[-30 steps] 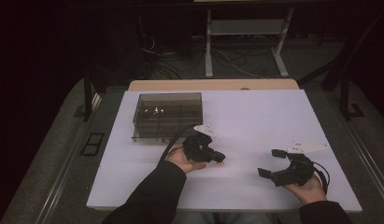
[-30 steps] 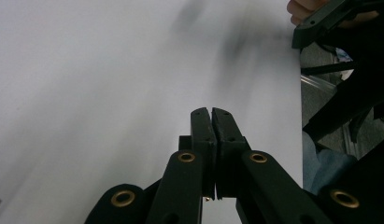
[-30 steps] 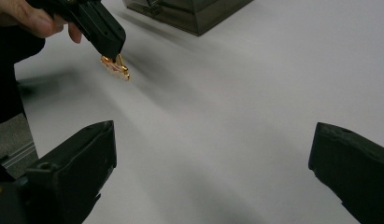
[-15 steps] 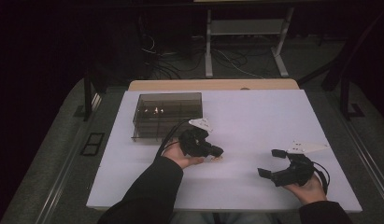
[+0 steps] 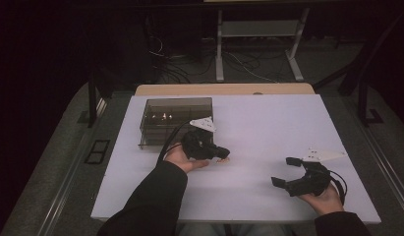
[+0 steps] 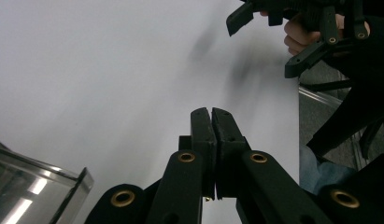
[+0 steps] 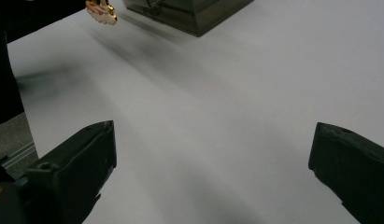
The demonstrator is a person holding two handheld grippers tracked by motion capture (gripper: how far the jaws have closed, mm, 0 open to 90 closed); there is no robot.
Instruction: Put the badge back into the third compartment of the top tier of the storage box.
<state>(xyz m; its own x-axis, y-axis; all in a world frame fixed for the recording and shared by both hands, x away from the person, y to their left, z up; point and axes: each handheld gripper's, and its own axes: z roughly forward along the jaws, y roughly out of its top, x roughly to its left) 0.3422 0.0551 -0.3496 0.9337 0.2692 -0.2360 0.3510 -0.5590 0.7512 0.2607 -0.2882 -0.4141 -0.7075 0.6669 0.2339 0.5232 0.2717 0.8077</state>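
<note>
My left gripper (image 5: 220,153) has its jaws pressed together, apparently on a small gold-and-pink trinket (image 7: 102,11), though it is too small to name for sure. In the last second I have carried it up the white table (image 5: 268,123) toward the smoky clear box (image 5: 175,122), so I judge a drop-in comes next. My right gripper (image 5: 286,172) rests wide and empty, well apart near the table's near edge.

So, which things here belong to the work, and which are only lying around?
Probably the work: left gripper, shut; right gripper, open; smoky clear box; small gold thing near the left gripper's tip.
Just around: floor cables; metal stand behind the table.
</note>
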